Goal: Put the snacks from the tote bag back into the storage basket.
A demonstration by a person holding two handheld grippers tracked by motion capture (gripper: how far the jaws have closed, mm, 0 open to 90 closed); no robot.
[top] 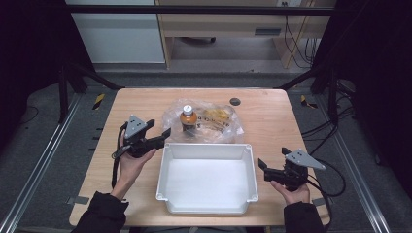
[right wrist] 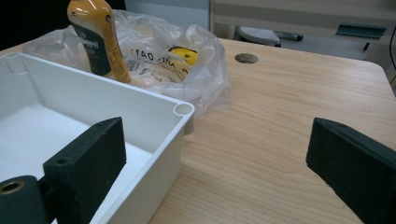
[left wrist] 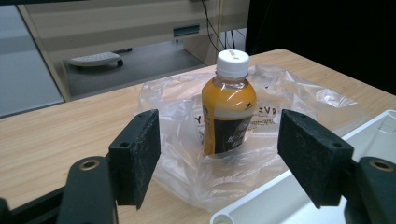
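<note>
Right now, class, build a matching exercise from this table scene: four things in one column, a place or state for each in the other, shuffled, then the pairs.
Things
1. bottle
2. white tray
3. left gripper
4. right gripper

Places or states
A. empty, near the table's front edge
B. upright on the clear plastic bag
C. open, beside the tray's corner
D. open, aimed at the bottle

Pairs: 1-B, 2-A, 3-D, 4-C

Grey floor [top: 228, 63] behind the table's far edge. Pale wood desk [top: 233, 22] against the back wall, white panel [top: 116, 34] to its left. Dark on both sides.
</note>
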